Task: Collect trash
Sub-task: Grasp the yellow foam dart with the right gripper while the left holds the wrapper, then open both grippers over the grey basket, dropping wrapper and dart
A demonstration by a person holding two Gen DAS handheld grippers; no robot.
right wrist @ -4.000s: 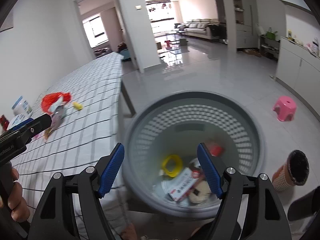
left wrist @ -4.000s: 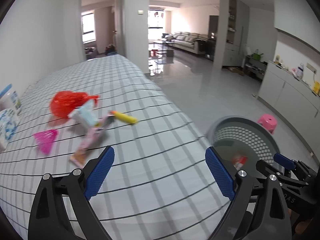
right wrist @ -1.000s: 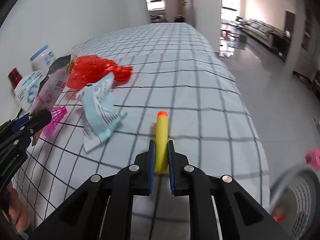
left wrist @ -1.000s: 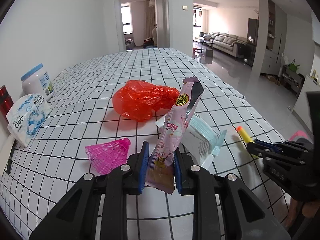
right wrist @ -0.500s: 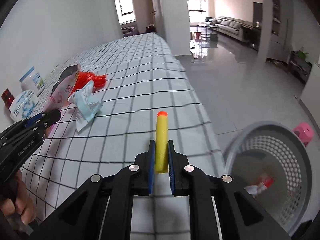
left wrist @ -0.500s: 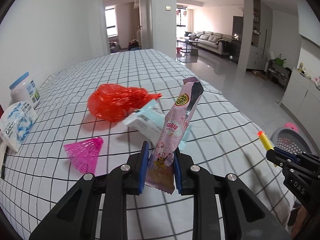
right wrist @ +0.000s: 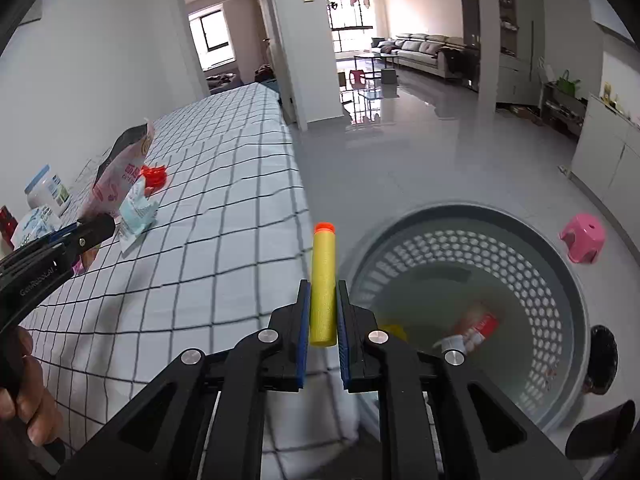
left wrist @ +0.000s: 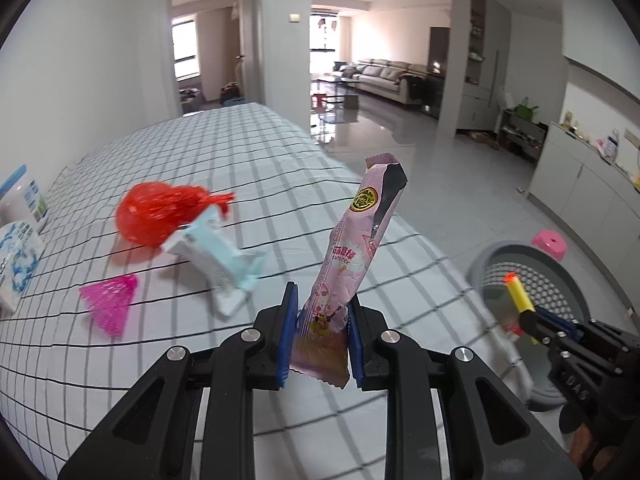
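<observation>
Right wrist view: right hand-held gripper [right wrist: 323, 322] pinches the yellow foam dart [right wrist: 324, 284] beside the basket [right wrist: 568, 300] rim, left hand-held gripper [left wrist: 322, 330] clamps the pink wrapper [left wrist: 352, 256] over the counter [left wrist: 200, 360]; releasing early would likely miss.

Pink stool [right wrist: 582, 237] – sofa [left wrist: 386, 75] beyond
</observation>
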